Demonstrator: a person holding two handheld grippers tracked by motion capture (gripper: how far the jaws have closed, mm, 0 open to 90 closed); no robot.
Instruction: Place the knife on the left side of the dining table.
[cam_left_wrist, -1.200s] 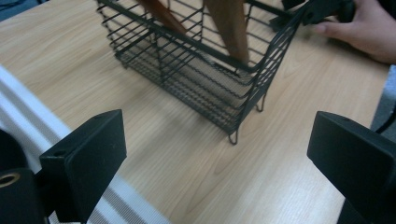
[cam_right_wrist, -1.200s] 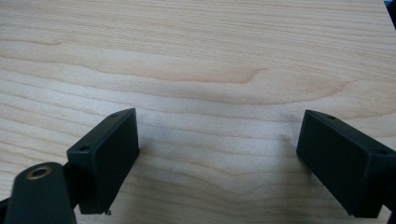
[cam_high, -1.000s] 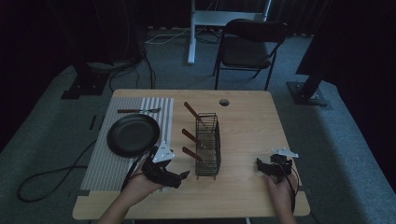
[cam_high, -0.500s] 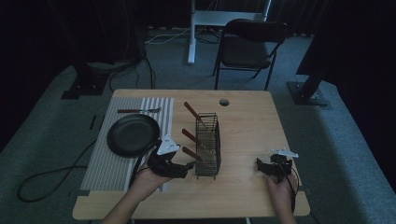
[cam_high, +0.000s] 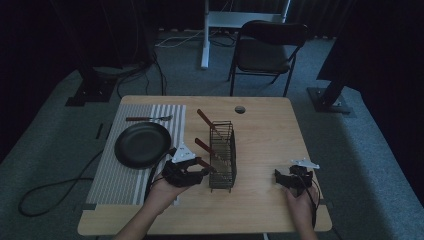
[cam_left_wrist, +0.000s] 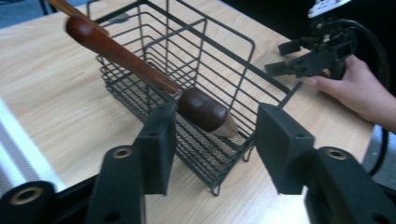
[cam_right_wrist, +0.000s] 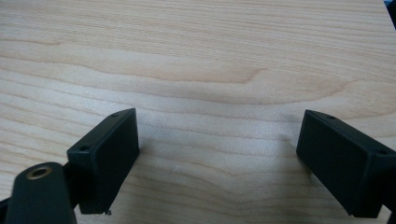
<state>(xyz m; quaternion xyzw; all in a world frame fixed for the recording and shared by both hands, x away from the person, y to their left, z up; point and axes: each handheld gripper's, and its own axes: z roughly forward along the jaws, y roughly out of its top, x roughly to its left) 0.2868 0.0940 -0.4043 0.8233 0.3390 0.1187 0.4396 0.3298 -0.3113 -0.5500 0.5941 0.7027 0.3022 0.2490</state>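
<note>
A black wire basket stands mid-table with three brown wooden handles poking out of its left side. In the left gripper view the lowest handle's rounded end lies between the open jaws of my left gripper, close to the left-hand jaw; I cannot tell whether they touch. A longer handle slants above it. In the high view my left gripper is at the basket's near left corner. My right gripper stands open over bare wood, with nothing between its jaws.
A black round pan rests on a striped mat at the table's left, with a wooden-handled fork behind it. A cable hole is near the far edge. A folding chair stands beyond the table.
My left gripper has moved right and forward, up to the basket, and the lowest handle now lies between its jaws. The right gripper has stayed put.
</note>
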